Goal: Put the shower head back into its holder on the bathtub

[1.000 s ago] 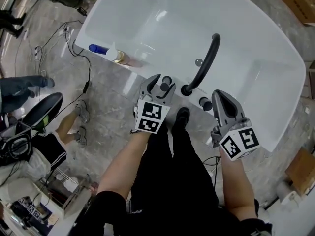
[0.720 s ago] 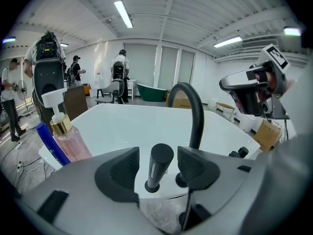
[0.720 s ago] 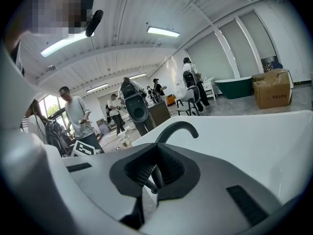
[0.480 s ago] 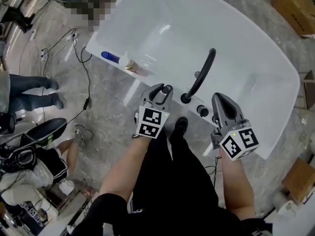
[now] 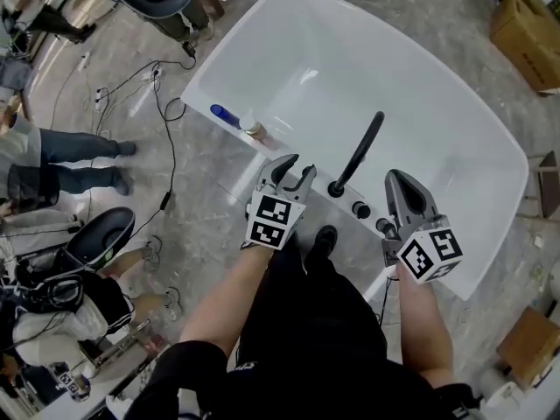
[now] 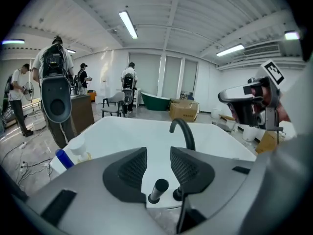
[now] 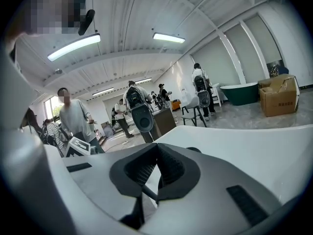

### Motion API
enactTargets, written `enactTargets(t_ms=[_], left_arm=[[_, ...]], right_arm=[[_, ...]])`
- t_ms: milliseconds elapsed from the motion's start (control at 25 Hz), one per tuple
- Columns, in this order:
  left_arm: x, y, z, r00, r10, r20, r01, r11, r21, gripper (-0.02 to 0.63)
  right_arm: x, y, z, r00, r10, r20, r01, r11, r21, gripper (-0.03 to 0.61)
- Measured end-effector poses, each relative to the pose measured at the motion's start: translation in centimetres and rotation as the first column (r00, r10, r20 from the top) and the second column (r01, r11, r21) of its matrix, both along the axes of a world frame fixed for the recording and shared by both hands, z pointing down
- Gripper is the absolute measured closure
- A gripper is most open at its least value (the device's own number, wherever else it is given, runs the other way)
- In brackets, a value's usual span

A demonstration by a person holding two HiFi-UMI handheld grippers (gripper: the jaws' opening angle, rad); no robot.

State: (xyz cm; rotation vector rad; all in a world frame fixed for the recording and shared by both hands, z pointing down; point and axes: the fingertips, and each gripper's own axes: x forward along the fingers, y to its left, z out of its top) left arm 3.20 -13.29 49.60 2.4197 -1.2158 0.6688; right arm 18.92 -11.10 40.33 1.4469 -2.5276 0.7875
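Bathtub (image 5: 420, 94), white, on grey marble floor (image 5: 197, 221) amid cables (image 5: 164, 201).

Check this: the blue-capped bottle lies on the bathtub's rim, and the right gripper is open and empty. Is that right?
Not quite: the right gripper is shut, not open, as the right gripper view shows. It is empty, and the blue-capped bottle does lie on the bathtub's rim.

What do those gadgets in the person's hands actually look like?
The left gripper and right gripper are grey tapering shells, each with two jaws lined by black ribbed pads and a white cube printed with black square markers. The left one's jaws have just been opening, nothing between them. The person wears black clothes.
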Motion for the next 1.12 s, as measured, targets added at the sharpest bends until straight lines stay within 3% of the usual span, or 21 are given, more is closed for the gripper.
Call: enactTargets(t_ms=[400, 600, 760, 1000, 1120], left_arm=[[-3.8, 0.2, -13.6, 0.985, -0.138, -0.098, 0.152, 0.977, 0.149, 0.501], [-4.4, 0.3, -20.0, 0.978, -0.173, -0.117, 0.196, 0.955, 0.225, 0.53], [-4.6, 0.9, -24.6, 0.972, -0.188, -0.14, 0.222, 0.932, 0.288, 0.554], [-8.8, 0.2, -28.4, 0.979, -0.175, -0.103, 0.202, 0.898, 0.391, 0.574], [-11.6, 0.6, -29.4, 0.976, -0.166, -0.142, 0.21, 0.892, 0.4, 0.578]], right_arm=[[-0.1, 0.0, -8.3, 0.998, -0.06, -0.032, 0.064, 0.986, 0.156, 0.563], [0.4, 0.5, -12.3, 0.996, -0.086, 0.018, 0.081, 0.976, 0.201, 0.565], [0.5, 0.8, -14.8, 0.993, -0.121, 0.001, 0.117, 0.961, 0.25, 0.565], [-3.2, -0.2, -17.7, 0.992, -0.117, -0.037, 0.123, 0.939, 0.32, 0.566], [-5.7, 0.2, -19.4, 0.992, -0.105, -0.067, 0.123, 0.922, 0.366, 0.566]])
